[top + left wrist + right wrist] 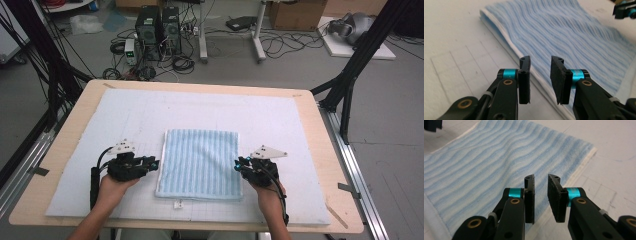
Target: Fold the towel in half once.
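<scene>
**Folded towel centred, both grippers at its edges**

White gridded mat (125, 125) covers the wooden table (327, 150). A blue-and-white striped towel (200, 162) lies folded flat at lower centre of the high view. Left gripper (154, 163), jaws narrowly apart and holding nothing, sits at the towel's left white hem. Right gripper (240, 164), jaws likewise narrowly apart and unloaded, sits at the right hem. Computers (157, 27) and cables occupy the floor beyond, upper frame.

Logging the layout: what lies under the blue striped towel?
The towel lies flat on the white mat; whatever the mat carries beneath it is covered.
</scene>
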Tool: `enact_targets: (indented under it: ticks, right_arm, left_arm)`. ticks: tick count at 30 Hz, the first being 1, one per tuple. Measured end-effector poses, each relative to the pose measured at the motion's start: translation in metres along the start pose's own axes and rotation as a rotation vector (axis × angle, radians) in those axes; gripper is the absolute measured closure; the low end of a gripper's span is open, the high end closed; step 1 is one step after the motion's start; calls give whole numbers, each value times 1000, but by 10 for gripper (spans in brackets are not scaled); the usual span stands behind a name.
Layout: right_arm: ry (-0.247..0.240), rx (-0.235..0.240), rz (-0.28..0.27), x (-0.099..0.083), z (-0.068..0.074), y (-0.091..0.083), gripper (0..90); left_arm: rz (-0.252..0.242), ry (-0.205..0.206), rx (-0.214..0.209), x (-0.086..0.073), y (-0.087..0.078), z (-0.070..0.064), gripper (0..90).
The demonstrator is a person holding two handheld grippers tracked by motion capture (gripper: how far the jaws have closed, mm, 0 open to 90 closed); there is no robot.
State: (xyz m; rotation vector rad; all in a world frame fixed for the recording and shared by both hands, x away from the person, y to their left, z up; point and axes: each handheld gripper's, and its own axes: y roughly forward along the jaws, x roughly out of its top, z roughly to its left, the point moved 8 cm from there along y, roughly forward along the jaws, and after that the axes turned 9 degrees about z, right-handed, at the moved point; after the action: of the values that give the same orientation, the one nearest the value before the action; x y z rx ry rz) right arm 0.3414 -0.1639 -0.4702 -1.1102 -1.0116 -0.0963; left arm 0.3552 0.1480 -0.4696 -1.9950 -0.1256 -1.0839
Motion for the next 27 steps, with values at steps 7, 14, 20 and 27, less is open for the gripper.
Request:
enact_targets:
  ticks: [7, 14, 20, 27]
  right_arm:
    - [-49, 33, 68, 4, 4, 25, 784]
    - [-78, -34, 153, -2, -8, 36, 791]
    - [0, -5, 90, 3, -15, 27, 751]
    - [51, -28, 46, 28, -42, 40, 747]
  left_arm:
    - [-26, 4, 42, 28, 23, 20, 731]
    - [-13, 19, 93, 53, 48, 32, 776]
    - [22, 7, 130, 61, 72, 46, 806]
    - [49, -2, 189, 57, 85, 60, 817]
